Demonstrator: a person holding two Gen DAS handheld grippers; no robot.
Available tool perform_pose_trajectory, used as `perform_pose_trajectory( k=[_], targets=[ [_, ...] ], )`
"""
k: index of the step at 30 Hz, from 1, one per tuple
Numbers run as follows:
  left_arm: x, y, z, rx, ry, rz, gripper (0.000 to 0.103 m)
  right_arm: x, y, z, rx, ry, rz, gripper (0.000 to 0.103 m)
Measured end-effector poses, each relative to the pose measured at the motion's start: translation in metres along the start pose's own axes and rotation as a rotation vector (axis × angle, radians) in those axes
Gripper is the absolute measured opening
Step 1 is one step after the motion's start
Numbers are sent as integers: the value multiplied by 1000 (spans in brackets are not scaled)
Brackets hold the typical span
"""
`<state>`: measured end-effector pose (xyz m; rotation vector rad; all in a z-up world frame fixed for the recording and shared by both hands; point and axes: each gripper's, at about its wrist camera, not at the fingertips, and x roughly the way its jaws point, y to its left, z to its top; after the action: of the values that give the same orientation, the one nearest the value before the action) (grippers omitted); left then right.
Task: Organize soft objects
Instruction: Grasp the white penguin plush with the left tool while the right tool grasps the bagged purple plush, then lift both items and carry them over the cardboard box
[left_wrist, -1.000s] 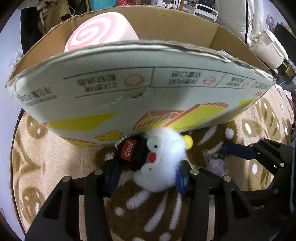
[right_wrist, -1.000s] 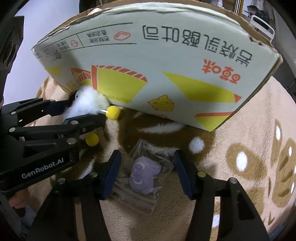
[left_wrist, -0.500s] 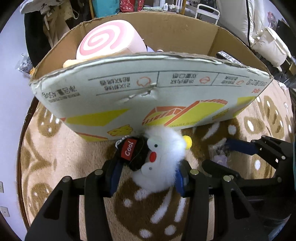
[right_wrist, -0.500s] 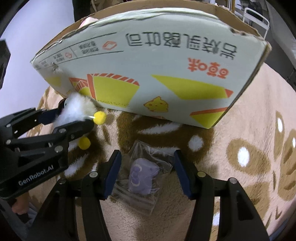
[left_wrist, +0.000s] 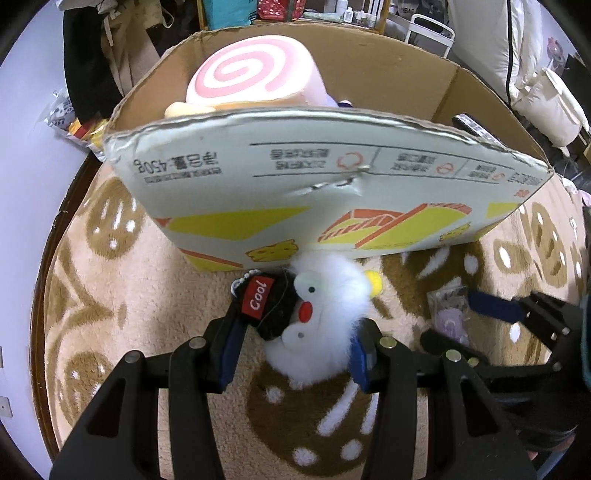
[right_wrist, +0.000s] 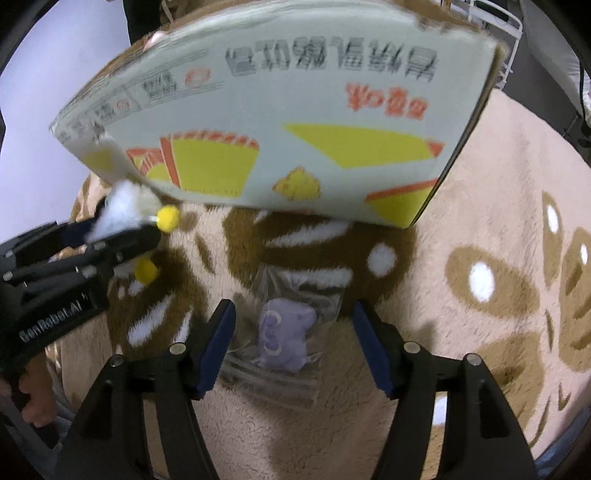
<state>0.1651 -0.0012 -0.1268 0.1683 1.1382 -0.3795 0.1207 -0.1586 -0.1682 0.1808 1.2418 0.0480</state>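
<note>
progress so far: pink swirl cushion (left_wrist: 255, 74) already sits in the cardboard box (left_wrist: 332, 177). left tool (left_wrist: 291, 347) is clamped on the white fluffy toy (left_wrist: 325, 317), just below the box front. right tool (right_wrist: 295, 347) has just been opening and straddles the bagged purple plush (right_wrist: 286, 338) on the rug (right_wrist: 480, 332) at 6 o'clock from the box, not gripping. both toys left to box.

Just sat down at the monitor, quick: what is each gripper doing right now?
Left gripper: closed on the white fluffy toy.
Right gripper: open, its fingers have just been spreading, either side of the bagged purple toy on the rug, not pressing it.
</note>
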Motion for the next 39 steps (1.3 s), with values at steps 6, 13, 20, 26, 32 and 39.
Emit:
perform_pose_trajectory(
  k=[6, 13, 20, 26, 32, 39],
  targets=[
    [7, -5, -2, 1, 16, 2, 47, 5, 2, -5, -33, 17, -34, 70],
    [-1, -16, -10, 6, 7, 34, 47, -7, -13, -4, -13, -10, -29, 50],
    [-25, -20, -16, -9, -41, 59, 47, -31, -21, 2, -10, -54, -17, 44],
    [-48, -31, -17, -7, -100, 73, 47, -70, -31, 5, 8, -139, -11, 44],
    [-73, -33, -13, 10, -189, 72, 47, -117, -37, -1, 25, -263, 25, 44],
    [-100, -40, -9, 50, -317, 97, 47, -162, -28, 3, 38, -449, 40, 44]
  ],
)
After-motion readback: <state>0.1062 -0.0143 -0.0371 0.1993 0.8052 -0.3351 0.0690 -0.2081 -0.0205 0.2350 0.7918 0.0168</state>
